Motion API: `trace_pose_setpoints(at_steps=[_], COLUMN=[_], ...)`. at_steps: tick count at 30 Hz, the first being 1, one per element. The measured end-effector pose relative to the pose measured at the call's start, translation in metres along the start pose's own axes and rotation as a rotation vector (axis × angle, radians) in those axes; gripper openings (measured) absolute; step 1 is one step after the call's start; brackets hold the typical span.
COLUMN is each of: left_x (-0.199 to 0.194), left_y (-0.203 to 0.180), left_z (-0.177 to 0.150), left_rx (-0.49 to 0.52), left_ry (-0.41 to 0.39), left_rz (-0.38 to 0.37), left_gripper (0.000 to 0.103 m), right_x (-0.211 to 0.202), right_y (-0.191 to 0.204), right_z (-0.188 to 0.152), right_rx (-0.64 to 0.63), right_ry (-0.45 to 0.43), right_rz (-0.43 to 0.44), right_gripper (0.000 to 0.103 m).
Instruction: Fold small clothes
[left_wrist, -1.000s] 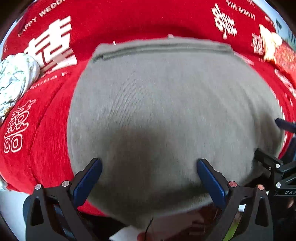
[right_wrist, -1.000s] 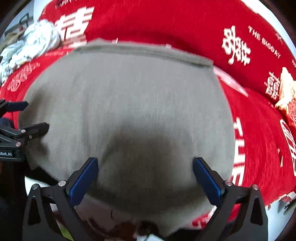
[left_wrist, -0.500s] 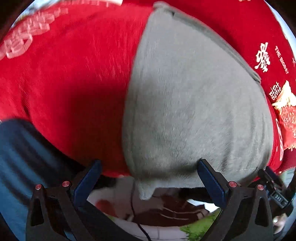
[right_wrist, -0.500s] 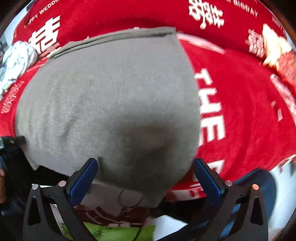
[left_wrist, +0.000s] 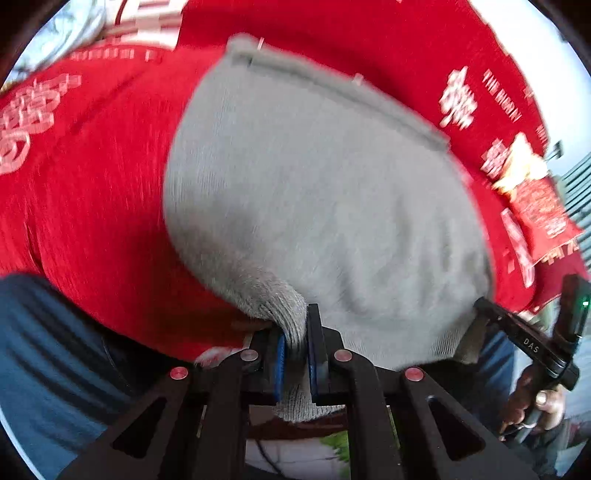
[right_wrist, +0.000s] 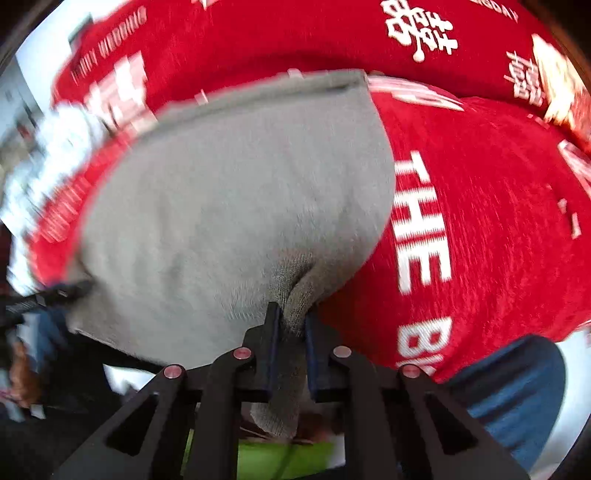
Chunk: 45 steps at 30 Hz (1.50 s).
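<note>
1. The grey garment (left_wrist: 325, 192) lies spread on the red cloth (left_wrist: 92, 192), reaching its near edge.
2. The left gripper (left_wrist: 295, 343) clamps the garment's near left corner; the right gripper's (right_wrist: 291, 332) jaws are closing on its near right corner.
3. Motion blur smears the cloth's far lettering.

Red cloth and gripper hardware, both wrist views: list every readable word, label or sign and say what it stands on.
"THE": white capitals on the red cloth, right wrist view.
"BI": cut-off capitals below it on the same cloth.
Double-happiness character: white, on the cloth.
"DAS": white letters on the right gripper, left wrist view; the rest is hidden.
Small white lines beside the characters and at the cloth's far left: too blurred to read.
Grey garment: no text.
</note>
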<state>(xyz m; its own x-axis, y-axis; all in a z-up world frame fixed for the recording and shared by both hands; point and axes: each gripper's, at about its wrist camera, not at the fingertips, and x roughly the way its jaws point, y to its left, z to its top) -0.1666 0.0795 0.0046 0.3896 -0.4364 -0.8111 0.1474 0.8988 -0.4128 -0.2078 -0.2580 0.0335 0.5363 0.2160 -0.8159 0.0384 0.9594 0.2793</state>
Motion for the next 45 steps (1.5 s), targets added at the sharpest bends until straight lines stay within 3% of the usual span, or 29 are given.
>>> trace_pose_setpoints(at_steps=[1, 4, 8, 11, 15, 17, 18, 19, 20, 21, 22, 24, 31, 34, 35, 36, 37, 38, 41, 45], left_x=[-0.011, -0.028, -0.021, 0.006, 0.029, 0.030, 0.029, 0.027, 0.026, 0.025, 0.021, 0.015, 0.023, 0.027, 0.029, 0.031, 0.036, 0.040, 0.032, -0.012], left_y=[-0.004, -0.012, -0.008, 0.002, 0.013, 0.019, 0.020, 0.022, 0.022, 0.024, 0.025, 0.025, 0.028, 0.027, 0.025, 0.023, 0.022, 0.021, 0.022, 0.011], left_z=[0.006, 0.031, 0.080, 0.108, 0.101, 0.094, 0.091, 0.088, 0.085, 0.082, 0.078, 0.073, 0.063, 0.060, 0.059, 0.057, 0.056, 0.055, 0.053, 0.053], left_rx=[0.009, 0.033, 0.008, -0.050, -0.082, -0.105, -0.109, -0.114, -0.116, -0.123, -0.134, -0.144, -0.173, -0.193, -0.191, -0.186, -0.177, -0.176, -0.184, -0.124], left_ry=[-0.038, -0.115, -0.181, -0.153, -0.099, -0.099, -0.098, -0.093, -0.088, -0.077, -0.088, -0.118, -0.071, -0.062, -0.056, -0.053, -0.036, -0.020, -0.064, -0.204], left_rz=[-0.012, -0.020, -0.016, -0.012, -0.014, -0.047, -0.056, -0.068, -0.071, -0.080, -0.117, -0.143, -0.174, -0.187, -0.187, -0.187, -0.189, -0.191, -0.185, -0.200], left_gripper=[0.010, 0.010, 0.010, 0.010, 0.011, 0.011, 0.011, 0.018, 0.029, 0.057, 0.071, 0.071, 0.071, 0.070, 0.066, 0.045, 0.017, 0.010, 0.011, 0.011], right_x=[-0.007, -0.025, -0.015, 0.016, 0.049, 0.045, 0.041, 0.035, 0.028, 0.020, 0.016, 0.009, 0.029, 0.042, 0.047, 0.050, 0.052, 0.053, 0.042, 0.010], right_y=[-0.002, -0.005, -0.007, -0.005, -0.005, -0.013, -0.016, -0.020, -0.023, -0.025, -0.026, -0.029, -0.025, -0.022, -0.020, -0.018, -0.018, -0.017, -0.016, -0.010], right_z=[0.005, 0.030, 0.069, 0.093, 0.098, 0.094, 0.092, 0.089, 0.085, 0.078, 0.074, 0.063, 0.058, 0.060, 0.060, 0.060, 0.060, 0.060, 0.057, 0.057], right_rx=[0.004, 0.014, 0.055, 0.074, 0.083, 0.118, 0.136, 0.153, 0.163, 0.169, 0.169, 0.183, 0.209, 0.214, 0.206, 0.197, 0.187, 0.181, 0.165, 0.116], right_ry=[0.002, -0.107, -0.181, -0.158, -0.096, -0.088, -0.088, -0.099, -0.117, -0.138, -0.149, -0.143, -0.082, -0.053, -0.036, -0.026, -0.016, -0.011, -0.045, -0.114], right_rz=[0.032, 0.060, 0.078, 0.062, 0.021, 0.058, 0.085, 0.113, 0.129, 0.130, 0.134, 0.180, 0.226, 0.251, 0.257, 0.259, 0.260, 0.256, 0.274, 0.315], right_gripper=[0.013, 0.013, 0.013, 0.013, 0.015, 0.028, 0.045, 0.055, 0.075, 0.082, 0.082, 0.082, 0.079, 0.064, 0.047, 0.026, 0.020, 0.017, 0.014, 0.013])
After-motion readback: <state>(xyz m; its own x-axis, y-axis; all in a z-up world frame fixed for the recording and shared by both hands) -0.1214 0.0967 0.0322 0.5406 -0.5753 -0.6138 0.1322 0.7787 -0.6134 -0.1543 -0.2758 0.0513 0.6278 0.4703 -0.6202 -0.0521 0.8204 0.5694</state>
